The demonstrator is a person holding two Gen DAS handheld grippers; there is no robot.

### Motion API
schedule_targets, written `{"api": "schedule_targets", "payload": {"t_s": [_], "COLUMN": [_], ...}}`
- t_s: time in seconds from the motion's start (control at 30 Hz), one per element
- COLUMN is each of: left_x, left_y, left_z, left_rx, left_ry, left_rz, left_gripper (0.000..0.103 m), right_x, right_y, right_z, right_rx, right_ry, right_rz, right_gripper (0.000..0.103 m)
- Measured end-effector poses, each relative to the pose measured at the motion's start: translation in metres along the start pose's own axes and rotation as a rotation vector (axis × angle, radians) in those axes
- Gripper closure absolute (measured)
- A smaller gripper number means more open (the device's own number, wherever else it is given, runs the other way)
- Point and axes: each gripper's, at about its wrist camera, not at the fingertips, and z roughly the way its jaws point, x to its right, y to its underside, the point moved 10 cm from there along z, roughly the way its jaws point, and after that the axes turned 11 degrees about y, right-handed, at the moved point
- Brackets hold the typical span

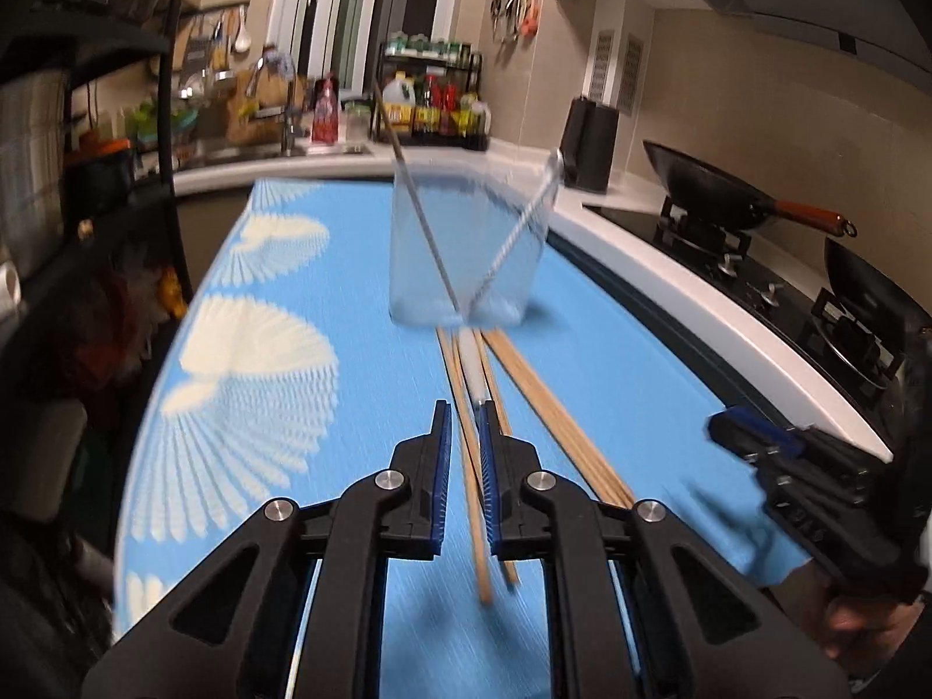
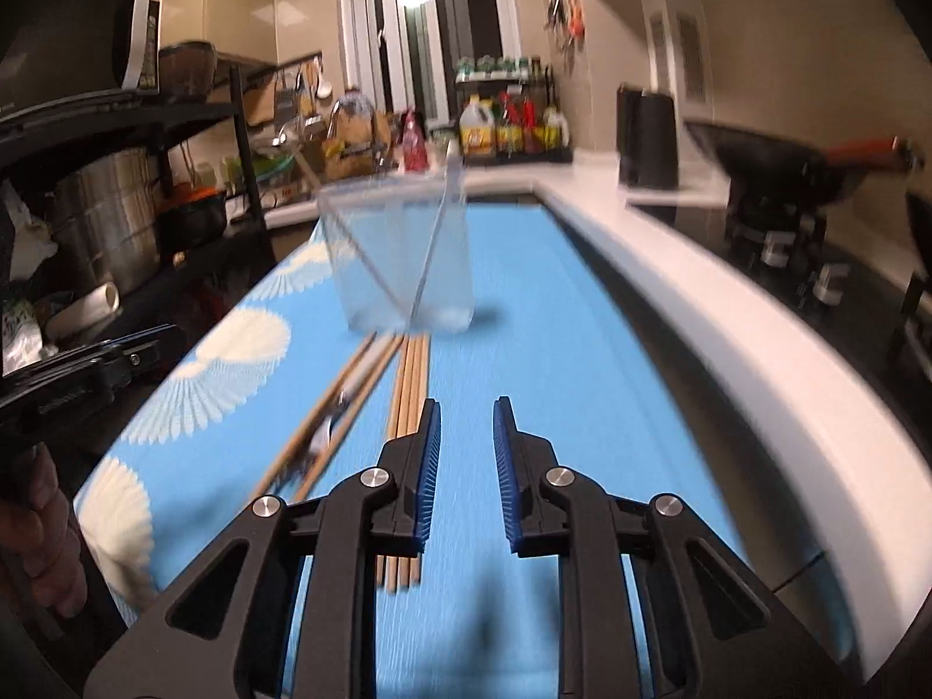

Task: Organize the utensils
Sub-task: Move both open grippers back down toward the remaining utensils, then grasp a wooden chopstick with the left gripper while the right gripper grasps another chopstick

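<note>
A clear plastic cup (image 1: 466, 250) stands on the blue mat (image 1: 279, 268) with two thin utensils leaning in it. It also shows in the right wrist view (image 2: 402, 256). Wooden chopsticks (image 1: 542, 408) lie on the mat in front of the cup, with a white-handled utensil (image 1: 475, 376) among them. My left gripper (image 1: 466, 413) is open just above the chopsticks, and the white handle runs between its fingers. My right gripper (image 2: 466, 410) is open and empty over bare mat, just right of a chopstick bundle (image 2: 410, 384). The right gripper also shows in the left wrist view (image 1: 751, 431).
A white counter edge (image 1: 699, 303) runs along the mat's right side, with a gas stove and a black wok (image 1: 716, 186) beyond. A black shelf rack (image 2: 145, 186) with pots stands left. Sauce bottles (image 1: 437, 105) and a sink are at the back.
</note>
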Motion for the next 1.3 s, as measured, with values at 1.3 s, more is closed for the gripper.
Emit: {"api": "schedule_targets", "payload": {"t_s": [1.3], "left_x": [-0.008], "left_y": [0.062], "left_z": [0.040], "left_rx": [-0.127], "left_ry": [-0.015], "left_rz": [-0.084], "left_gripper": [0.097], "right_x": [-0.015], "right_y": [0.051], "right_z": [0.037], "right_rx": [-0.118], "right_ry": [0.010], "right_rz": [-0.058], "right_gripper": [0.098]}}
